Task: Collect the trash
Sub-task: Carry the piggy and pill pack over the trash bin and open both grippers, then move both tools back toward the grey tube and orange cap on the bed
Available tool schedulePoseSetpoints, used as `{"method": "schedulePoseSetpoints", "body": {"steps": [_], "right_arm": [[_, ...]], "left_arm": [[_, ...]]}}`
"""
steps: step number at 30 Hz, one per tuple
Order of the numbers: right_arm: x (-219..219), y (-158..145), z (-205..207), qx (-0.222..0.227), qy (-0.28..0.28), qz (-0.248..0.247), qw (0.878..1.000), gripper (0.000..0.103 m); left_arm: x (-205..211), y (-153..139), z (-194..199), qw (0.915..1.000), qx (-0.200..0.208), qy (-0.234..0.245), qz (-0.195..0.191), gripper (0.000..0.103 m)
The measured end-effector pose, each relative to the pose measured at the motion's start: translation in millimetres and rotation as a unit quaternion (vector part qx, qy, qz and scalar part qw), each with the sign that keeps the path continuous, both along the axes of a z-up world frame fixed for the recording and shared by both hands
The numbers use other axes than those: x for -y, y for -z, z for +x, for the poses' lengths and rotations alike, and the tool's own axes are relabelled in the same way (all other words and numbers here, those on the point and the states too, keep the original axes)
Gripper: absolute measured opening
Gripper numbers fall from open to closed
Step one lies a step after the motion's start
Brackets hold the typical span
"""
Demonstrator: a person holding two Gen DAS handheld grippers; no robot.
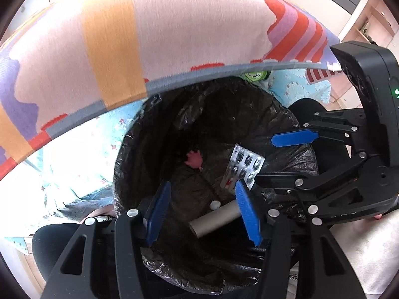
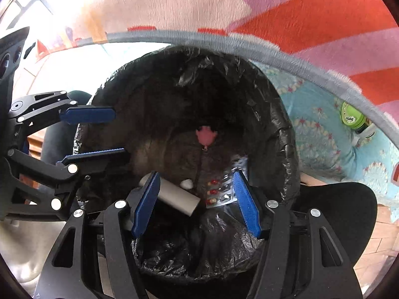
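Observation:
A trash bin lined with a black bag (image 1: 139, 149) (image 2: 286, 134) stands below both grippers. Inside lie a cardboard tube (image 1: 214, 220) (image 2: 177, 198), a silver pill blister pack (image 1: 245, 165) (image 2: 222, 191), a small pink hand-shaped toy (image 1: 194, 160) (image 2: 206, 135) and a small white piece (image 1: 215, 204) (image 2: 187, 184). My left gripper (image 1: 202, 194) (image 2: 109, 134) is open and empty above the bin. My right gripper (image 2: 197, 182) (image 1: 269, 160) is open and empty over the bin's other side.
A bed edge with a striped orange, pink and purple blanket (image 1: 149, 37) (image 2: 311, 25) overhangs the bin. A light blue patterned sheet (image 2: 319, 137) hangs beneath it. A green round lidded item (image 1: 254, 76) (image 2: 352, 117) lies by the sheet. A black chair seat (image 2: 336, 211) is beside the bin.

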State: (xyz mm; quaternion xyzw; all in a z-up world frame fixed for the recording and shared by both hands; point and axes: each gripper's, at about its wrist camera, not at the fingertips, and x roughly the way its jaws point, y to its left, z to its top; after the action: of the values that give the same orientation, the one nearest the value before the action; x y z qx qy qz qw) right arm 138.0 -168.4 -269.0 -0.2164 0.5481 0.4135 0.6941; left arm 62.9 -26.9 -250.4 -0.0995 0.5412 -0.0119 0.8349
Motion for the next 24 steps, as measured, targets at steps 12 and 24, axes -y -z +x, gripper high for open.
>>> {"method": "schedulePoseSetpoints", "body": {"steps": [12, 24], "right_arm": [[17.9, -46.2, -4.0, 0.037, 0.018, 0.050, 0.998, 0.061], [26.0, -99.0, -3.5, 0.078, 0.011, 0.114, 0.990, 0.061]], "left_arm": [[-5.6, -41.4, -10.2, 0.9987, 0.048, -0.009, 0.013, 0.052], [-23.3, -95.1, -23.1, 0.9927, 0.120, -0.007, 0.008, 0.052]]}}
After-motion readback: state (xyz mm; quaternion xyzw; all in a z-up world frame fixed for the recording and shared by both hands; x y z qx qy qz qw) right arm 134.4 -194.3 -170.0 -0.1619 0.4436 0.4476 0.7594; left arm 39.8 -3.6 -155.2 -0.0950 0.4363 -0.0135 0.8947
